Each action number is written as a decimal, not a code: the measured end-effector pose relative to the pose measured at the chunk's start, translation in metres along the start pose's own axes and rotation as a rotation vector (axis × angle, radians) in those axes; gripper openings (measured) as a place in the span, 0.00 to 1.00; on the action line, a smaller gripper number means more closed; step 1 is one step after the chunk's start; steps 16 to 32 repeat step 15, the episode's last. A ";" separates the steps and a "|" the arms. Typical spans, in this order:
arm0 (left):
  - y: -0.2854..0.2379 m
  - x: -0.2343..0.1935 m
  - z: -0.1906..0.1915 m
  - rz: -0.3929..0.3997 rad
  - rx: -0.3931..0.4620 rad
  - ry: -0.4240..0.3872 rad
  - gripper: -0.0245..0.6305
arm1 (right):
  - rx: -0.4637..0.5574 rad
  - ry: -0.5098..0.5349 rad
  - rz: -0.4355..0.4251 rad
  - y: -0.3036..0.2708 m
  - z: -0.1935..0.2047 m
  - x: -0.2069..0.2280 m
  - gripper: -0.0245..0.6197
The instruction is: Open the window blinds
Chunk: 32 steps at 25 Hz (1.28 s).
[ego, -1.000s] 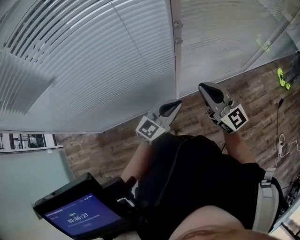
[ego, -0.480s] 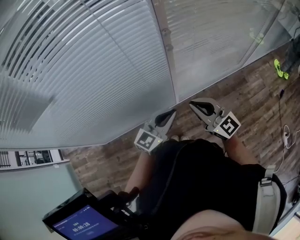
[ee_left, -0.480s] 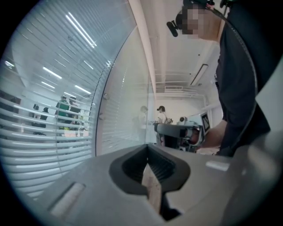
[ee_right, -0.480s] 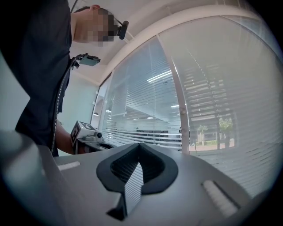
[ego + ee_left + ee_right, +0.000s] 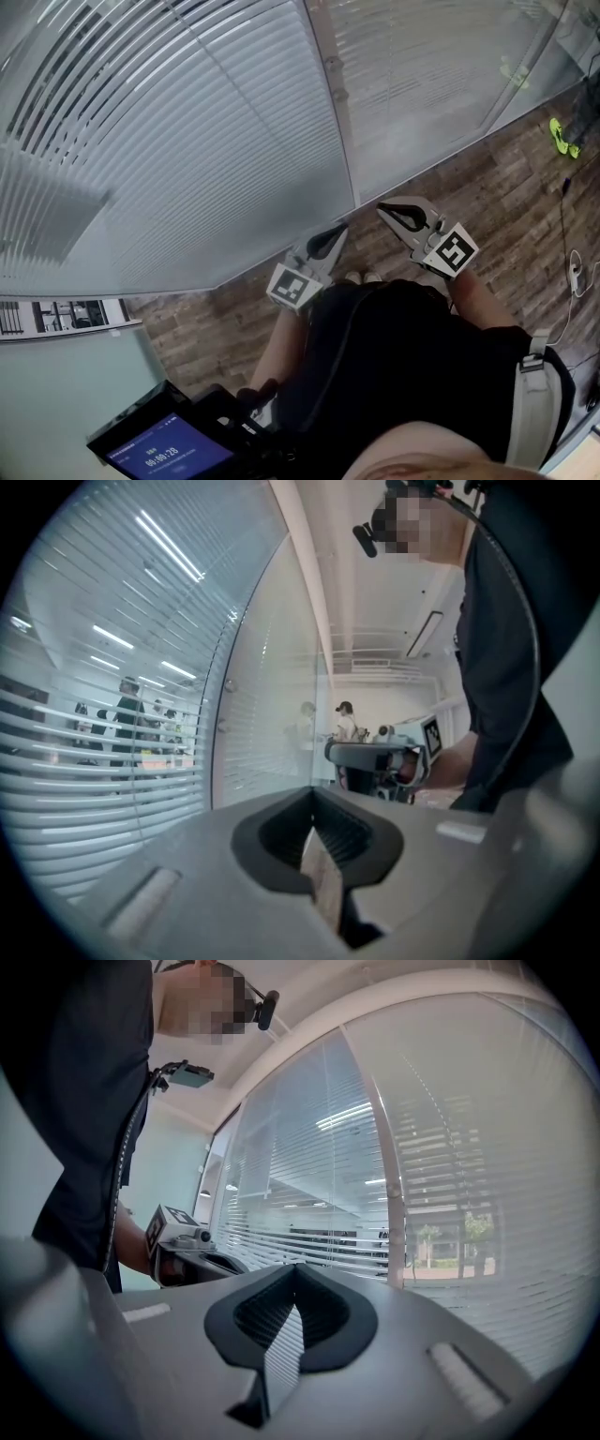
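Observation:
White slatted window blinds [image 5: 169, 141] hang in front of me behind glass, split by a pale upright frame post [image 5: 330, 94]. The same blinds [image 5: 112, 714] fill the left of the left gripper view, and the blinds [image 5: 450, 1204] fill the right of the right gripper view. My left gripper [image 5: 339, 230] is held low in front of my body, jaws together, nothing in them. My right gripper [image 5: 382, 210] sits just to its right, also shut and empty. Both point toward the foot of the blinds and touch nothing. No cord or wand can be made out.
A wood-pattern floor [image 5: 487, 187] runs along the foot of the glass. A dark device with a lit blue screen [image 5: 169, 450] sits at lower left. Cables [image 5: 572, 272] and a yellow-green object [image 5: 561, 141] lie at the right edge. People [image 5: 347, 719] stand far down the room.
Both grippers have sunk lower and drawn closer to my body, the right one more. The view has shifted so the frame post sits further left. Both stay shut and empty.

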<state>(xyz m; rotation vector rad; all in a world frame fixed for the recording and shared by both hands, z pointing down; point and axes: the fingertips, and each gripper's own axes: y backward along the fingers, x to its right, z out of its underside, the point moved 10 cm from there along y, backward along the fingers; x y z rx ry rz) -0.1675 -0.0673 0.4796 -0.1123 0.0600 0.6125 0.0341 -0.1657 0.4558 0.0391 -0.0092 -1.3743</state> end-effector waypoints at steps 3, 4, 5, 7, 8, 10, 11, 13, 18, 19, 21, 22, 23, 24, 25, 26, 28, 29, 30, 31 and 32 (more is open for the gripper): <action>0.002 -0.003 0.002 -0.005 -0.002 -0.003 0.04 | 0.001 0.010 -0.011 -0.003 -0.001 -0.002 0.05; 0.003 -0.004 0.005 -0.006 0.010 -0.013 0.04 | 0.001 0.011 -0.011 -0.003 -0.001 -0.003 0.05; 0.004 -0.005 0.007 -0.005 0.021 -0.025 0.04 | 0.000 0.011 -0.011 -0.003 0.000 -0.004 0.05; 0.003 -0.003 0.004 0.000 0.012 -0.020 0.04 | -0.007 0.016 -0.008 -0.001 0.001 -0.004 0.05; 0.003 -0.001 0.001 0.002 0.003 -0.010 0.04 | -0.012 0.019 -0.007 0.000 0.001 -0.004 0.05; 0.003 -0.001 -0.002 0.005 -0.002 -0.007 0.04 | -0.016 0.020 -0.005 0.001 0.002 -0.005 0.05; 0.003 -0.001 -0.003 0.005 -0.002 -0.010 0.04 | -0.017 0.021 -0.005 0.000 0.001 -0.005 0.05; 0.004 -0.001 -0.003 0.006 -0.001 -0.013 0.04 | -0.020 0.026 -0.007 -0.001 0.001 -0.006 0.05; 0.005 -0.001 -0.003 0.005 -0.002 -0.013 0.04 | -0.021 0.030 -0.009 -0.002 0.000 -0.007 0.05; 0.005 -0.001 -0.003 0.005 -0.002 -0.013 0.04 | -0.021 0.030 -0.009 -0.002 0.000 -0.007 0.05; 0.005 -0.001 -0.003 0.005 -0.002 -0.013 0.04 | -0.021 0.030 -0.009 -0.002 0.000 -0.007 0.05; 0.005 -0.001 -0.003 0.005 -0.002 -0.013 0.04 | -0.021 0.030 -0.009 -0.002 0.000 -0.007 0.05; 0.005 -0.001 -0.003 0.005 -0.002 -0.013 0.04 | -0.021 0.030 -0.009 -0.002 0.000 -0.007 0.05; 0.005 -0.001 -0.003 0.005 -0.002 -0.013 0.04 | -0.021 0.030 -0.009 -0.002 0.000 -0.007 0.05; 0.005 -0.001 -0.003 0.005 -0.002 -0.013 0.04 | -0.021 0.030 -0.009 -0.002 0.000 -0.007 0.05; 0.005 -0.001 -0.003 0.005 -0.002 -0.013 0.04 | -0.021 0.030 -0.009 -0.002 0.000 -0.007 0.05; 0.005 -0.001 -0.003 0.005 -0.002 -0.013 0.04 | -0.021 0.030 -0.009 -0.002 0.000 -0.007 0.05; 0.005 -0.001 -0.003 0.005 -0.002 -0.013 0.04 | -0.021 0.030 -0.009 -0.002 0.000 -0.007 0.05; 0.005 -0.001 -0.003 0.005 -0.002 -0.013 0.04 | -0.021 0.030 -0.009 -0.002 0.000 -0.007 0.05; 0.005 -0.001 -0.003 0.005 -0.002 -0.013 0.04 | -0.021 0.030 -0.009 -0.002 0.000 -0.007 0.05; 0.005 -0.001 -0.003 0.005 -0.002 -0.013 0.04 | -0.021 0.030 -0.009 -0.002 0.000 -0.007 0.05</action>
